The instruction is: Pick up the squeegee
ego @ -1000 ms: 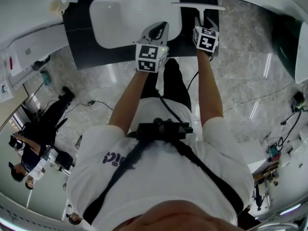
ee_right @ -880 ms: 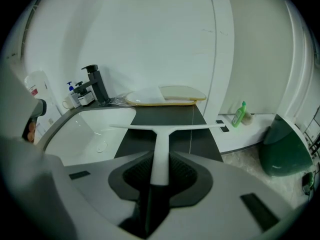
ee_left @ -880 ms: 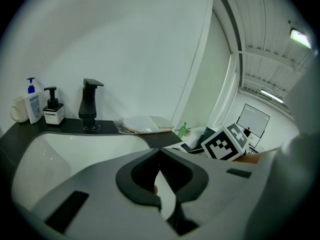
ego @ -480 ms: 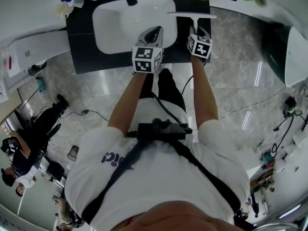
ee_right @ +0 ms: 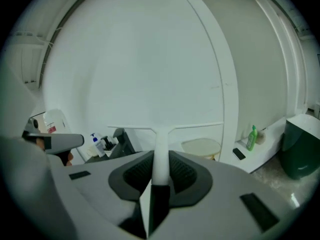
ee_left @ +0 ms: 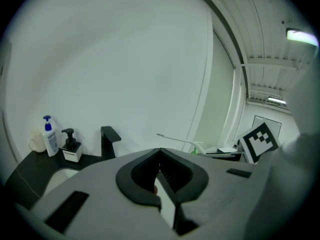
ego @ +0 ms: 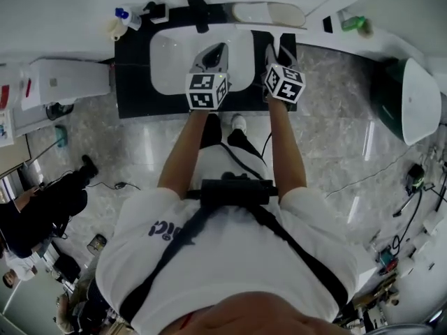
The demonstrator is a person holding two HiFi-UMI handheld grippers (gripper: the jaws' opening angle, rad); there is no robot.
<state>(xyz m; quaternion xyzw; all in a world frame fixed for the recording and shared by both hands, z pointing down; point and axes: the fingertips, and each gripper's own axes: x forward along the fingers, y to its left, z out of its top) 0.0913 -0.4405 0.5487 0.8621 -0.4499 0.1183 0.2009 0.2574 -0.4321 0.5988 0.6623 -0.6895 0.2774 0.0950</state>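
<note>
The right gripper [ee_right: 161, 173] pinches the handle of the white T-shaped plastic squeegee [ee_right: 161, 149], held clear above the black countertop [ego: 133, 82], with bare white wall [ee_right: 150, 59] beyond. To its left, the left gripper [ee_left: 160, 178], jaws pressed together and empty, hovers over the white basin [ego: 171, 68]. Both point slightly downward.

Arms outstretched, left claw [ee_left: 160, 153] closed (tips meeting), right claw [ee_right: 161, 160] clamping squeegee [ee_right: 161, 136]

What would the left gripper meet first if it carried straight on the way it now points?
Most likely the white wall; the black faucet stands left of that line and the squeegee right, though depth is unclear.
</note>
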